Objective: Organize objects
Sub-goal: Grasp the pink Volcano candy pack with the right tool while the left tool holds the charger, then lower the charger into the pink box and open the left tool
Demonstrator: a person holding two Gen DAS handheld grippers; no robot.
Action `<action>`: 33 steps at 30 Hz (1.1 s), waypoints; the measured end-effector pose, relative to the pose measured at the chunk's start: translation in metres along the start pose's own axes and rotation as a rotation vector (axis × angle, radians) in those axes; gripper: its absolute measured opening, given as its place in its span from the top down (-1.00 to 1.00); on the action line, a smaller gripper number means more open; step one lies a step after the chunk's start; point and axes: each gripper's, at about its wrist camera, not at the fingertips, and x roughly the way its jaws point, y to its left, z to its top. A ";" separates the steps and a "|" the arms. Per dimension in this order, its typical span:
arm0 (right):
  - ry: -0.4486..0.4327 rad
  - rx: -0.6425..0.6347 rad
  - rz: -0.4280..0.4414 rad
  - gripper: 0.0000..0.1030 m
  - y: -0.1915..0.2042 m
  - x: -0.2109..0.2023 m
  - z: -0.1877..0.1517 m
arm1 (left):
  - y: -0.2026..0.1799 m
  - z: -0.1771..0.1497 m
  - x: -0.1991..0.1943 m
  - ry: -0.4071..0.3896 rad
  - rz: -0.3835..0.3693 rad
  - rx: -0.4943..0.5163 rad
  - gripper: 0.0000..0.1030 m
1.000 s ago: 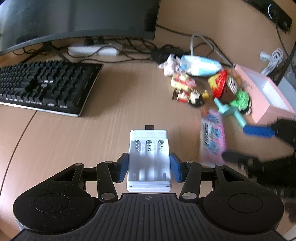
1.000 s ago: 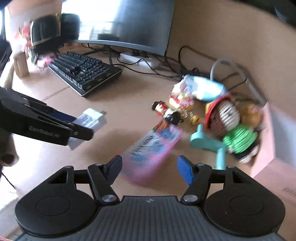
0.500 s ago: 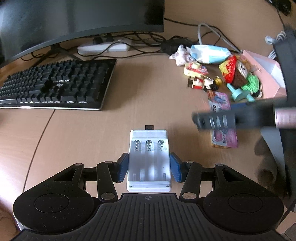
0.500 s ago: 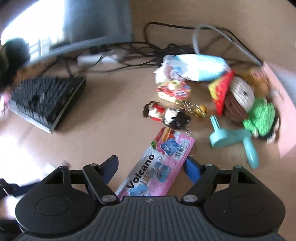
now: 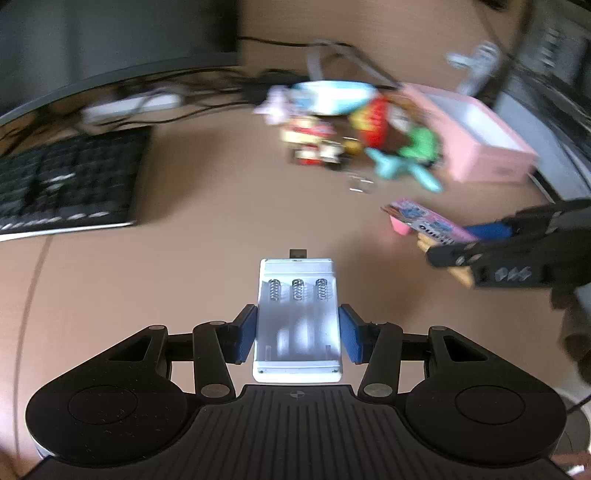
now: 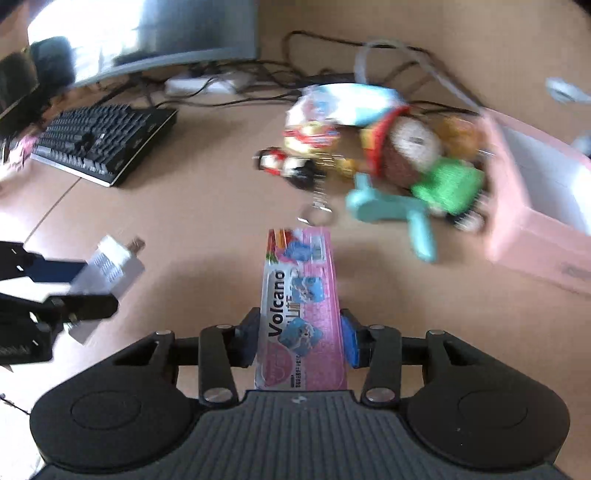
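The white battery case is clamped in the left gripper; the right gripper is closing on the pink Volcano packet, its long axis pointing ahead, the pink box lying beyond to the right, nearer this hand

Office or home desk setup: wooden table, curved monitor, black keyboard, power strip with tangled cables behind.
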 end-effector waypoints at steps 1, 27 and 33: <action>-0.008 0.021 -0.009 0.16 -0.008 -0.013 -0.006 | -0.006 0.002 0.000 -0.003 -0.023 0.014 -0.01; -0.280 0.308 -0.178 0.16 -0.124 -0.156 -0.076 | -0.147 0.207 0.052 -0.279 -0.332 -0.098 0.02; -0.328 0.246 -0.157 0.60 -0.140 -0.154 -0.026 | -0.091 0.110 0.038 -0.164 -0.197 -0.130 0.02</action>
